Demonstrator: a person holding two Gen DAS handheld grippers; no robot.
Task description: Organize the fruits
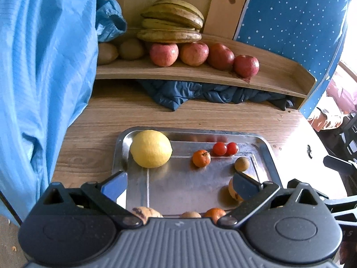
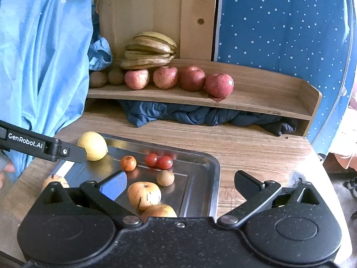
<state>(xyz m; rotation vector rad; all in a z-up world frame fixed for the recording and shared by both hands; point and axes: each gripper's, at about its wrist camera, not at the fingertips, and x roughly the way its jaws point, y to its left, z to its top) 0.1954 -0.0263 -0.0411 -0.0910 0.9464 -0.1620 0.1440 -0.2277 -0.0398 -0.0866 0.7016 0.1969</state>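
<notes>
A steel tray (image 1: 265, 147) (image 2: 200, 160) on the wooden table holds a big yellow lemon (image 1: 151, 148) (image 2: 93, 145), a small orange (image 1: 201, 158) (image 2: 128, 163), two cherry tomatoes (image 1: 225, 148) (image 2: 158, 160), a small brown round fruit (image 1: 241, 164) (image 2: 165, 177) and pale speckled fruits (image 2: 144, 195). My left gripper (image 1: 180, 183) is open and empty above the tray's near half. My right gripper (image 2: 180, 184) is open and empty over the tray's right edge. On the wooden shelf (image 1: 279, 76) (image 2: 267, 89) sit bananas (image 1: 173, 20) (image 2: 149, 50), several red apples (image 1: 204, 55) (image 2: 178, 79) and kiwis (image 1: 131, 49) (image 2: 116, 76).
A light blue garment (image 1: 40, 67) (image 2: 40, 55) hangs at the left. Dark blue cloth (image 1: 200, 93) (image 2: 189, 114) lies under the shelf. A dotted blue panel (image 1: 290, 17) (image 2: 279, 22) stands at the right. The left gripper's finger (image 2: 44, 148) reaches in by the lemon in the right wrist view.
</notes>
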